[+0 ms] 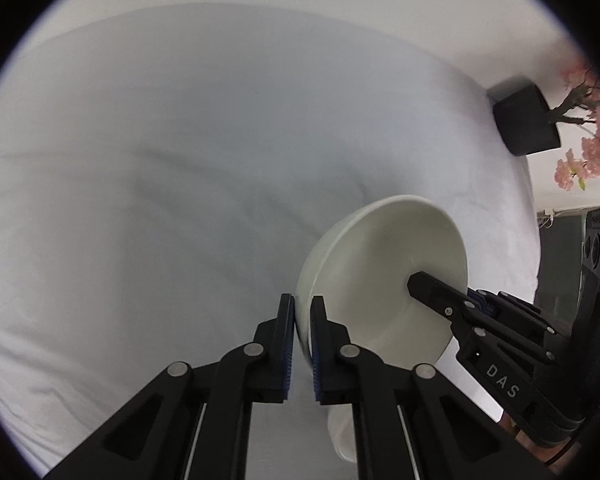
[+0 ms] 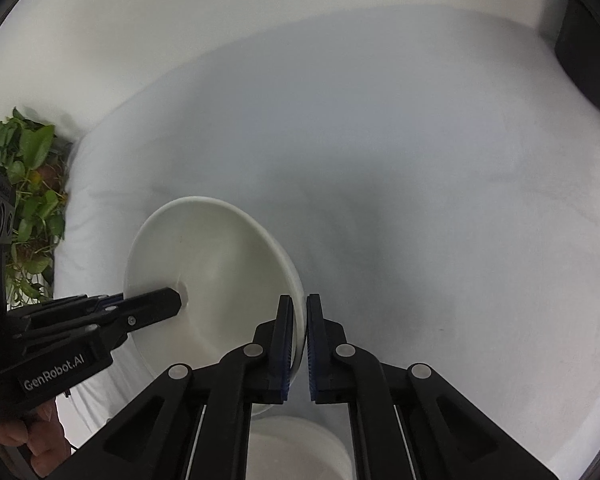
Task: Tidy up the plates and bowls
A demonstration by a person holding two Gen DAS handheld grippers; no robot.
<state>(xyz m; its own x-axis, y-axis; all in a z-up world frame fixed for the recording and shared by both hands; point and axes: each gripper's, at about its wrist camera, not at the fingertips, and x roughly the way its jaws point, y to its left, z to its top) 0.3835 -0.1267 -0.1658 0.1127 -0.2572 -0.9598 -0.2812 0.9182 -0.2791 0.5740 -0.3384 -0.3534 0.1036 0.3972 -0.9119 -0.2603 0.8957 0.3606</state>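
A white cloth (image 1: 180,200) covers the bench, with a white wall behind. At its far corner stands a black pot (image 1: 526,120) holding a pink blossom tree (image 1: 592,152); a leafy green plant (image 2: 28,200) sits off the other edge. A white bowl (image 1: 384,272) hangs tilted above the cloth, held by both sides of its rim. The left tool (image 1: 302,320) pinches one rim edge, its pads pressed onto it. The right tool (image 2: 305,320) pinches the opposite edge. Another white dish (image 2: 296,448) lies below, partly hidden.
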